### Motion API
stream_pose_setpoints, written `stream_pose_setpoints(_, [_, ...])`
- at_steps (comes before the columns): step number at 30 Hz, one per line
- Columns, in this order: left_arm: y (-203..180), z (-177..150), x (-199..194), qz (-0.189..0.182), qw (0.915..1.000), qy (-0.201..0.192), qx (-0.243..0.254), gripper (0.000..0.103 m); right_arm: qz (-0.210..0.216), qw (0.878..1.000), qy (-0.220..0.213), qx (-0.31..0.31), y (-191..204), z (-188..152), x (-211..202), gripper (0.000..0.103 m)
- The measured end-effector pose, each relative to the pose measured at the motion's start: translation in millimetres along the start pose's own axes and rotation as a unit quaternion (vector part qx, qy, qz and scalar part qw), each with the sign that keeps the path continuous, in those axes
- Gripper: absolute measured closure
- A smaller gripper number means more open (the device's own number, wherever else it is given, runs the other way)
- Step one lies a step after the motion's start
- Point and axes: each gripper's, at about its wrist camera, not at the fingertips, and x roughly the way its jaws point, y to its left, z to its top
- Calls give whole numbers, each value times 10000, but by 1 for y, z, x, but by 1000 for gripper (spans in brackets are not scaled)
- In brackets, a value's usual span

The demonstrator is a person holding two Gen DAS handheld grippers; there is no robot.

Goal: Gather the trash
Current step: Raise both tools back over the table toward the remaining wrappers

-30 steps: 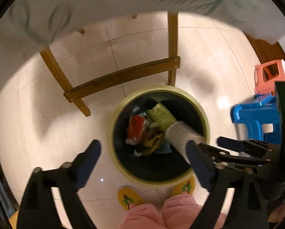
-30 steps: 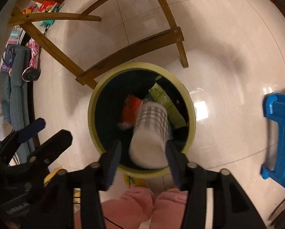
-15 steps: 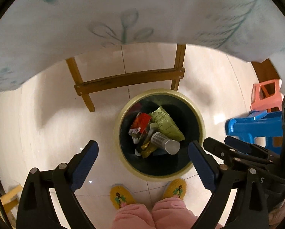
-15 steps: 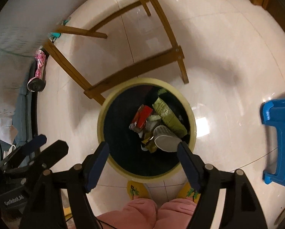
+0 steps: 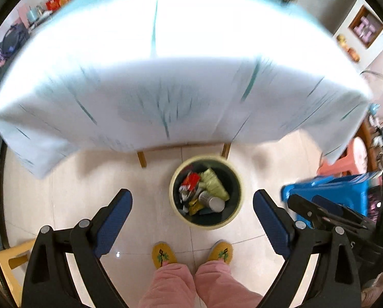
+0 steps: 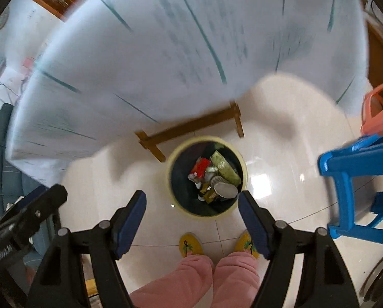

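Both grippers have risen from the trash bin (image 5: pixel 206 227) — left gripper (image 5: pixel 192 211) and right gripper (image 6: pixel 192 211) gape wide and empty, the paper cup (image 6: pixel 224 188) lying on its side inside, straight below between them, tabletop (image 5: pixel 191 38) ahead.

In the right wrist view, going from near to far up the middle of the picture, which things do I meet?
Pink trouser legs → yellow slippers → trash bin holding a paper cup and wrappers → wooden table crossbar → white tablecloth.
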Motion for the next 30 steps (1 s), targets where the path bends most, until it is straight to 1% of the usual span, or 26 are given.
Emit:
stream_pose_setpoints(3, [-6,15,-56,-64,9994,-333,74,9,49,9992,-316,-234,18,8,-61,29])
stream_pose_setpoints(4, [-9,19,-75,-55,9988,-474,115,9,61,9988,-385,-293,22,10,-73,29])
stream_pose_setpoints(5, [-11,23,-88,-48,9981,-592,142,9,76,9977,-523,-432,29,14,-97,29])
stream_pose_setpoints(8, [-16,35,-134,-36,9948,-1001,166,9,141,9939,-794,-756,44,21,-141,29])
stream_pose_setpoints(10, [-18,42,-155,-50,9937,-1109,160,9,186,9903,-957,-992,54,27,-170,29])
stream_pose_setpoints(13, [-25,52,-181,114,9919,-1256,147,9,186,9840,-1218,-1284,66,35,-203,29])
stream_pose_setpoints(15, [-28,57,-199,229,9892,-1447,91,9,160,9802,-1375,-1419,70,39,-218,29])
stream_pose_setpoints(17, [-31,63,-217,443,9839,-1733,70,9,184,9746,-1586,-1572,74,44,-238,29])
stream_pose_setpoints(19, [-34,67,-233,560,9790,-1962,16,9,211,9697,-1752,-1688,78,48,-252,29])
stream_pose_setpoints(23, [-38,79,-258,633,9721,-2247,-239,9,238,9562,-2069,-2056,92,59,-275,29])
stream_pose_setpoints(27, [-39,87,-270,583,9710,-2273,-453,9,294,9450,-2290,-2315,102,72,-291,29])
stream_pose_setpoints(30, [-38,91,-272,642,9711,-2230,-553,9,315,9404,-2379,-2408,108,85,-294,29])
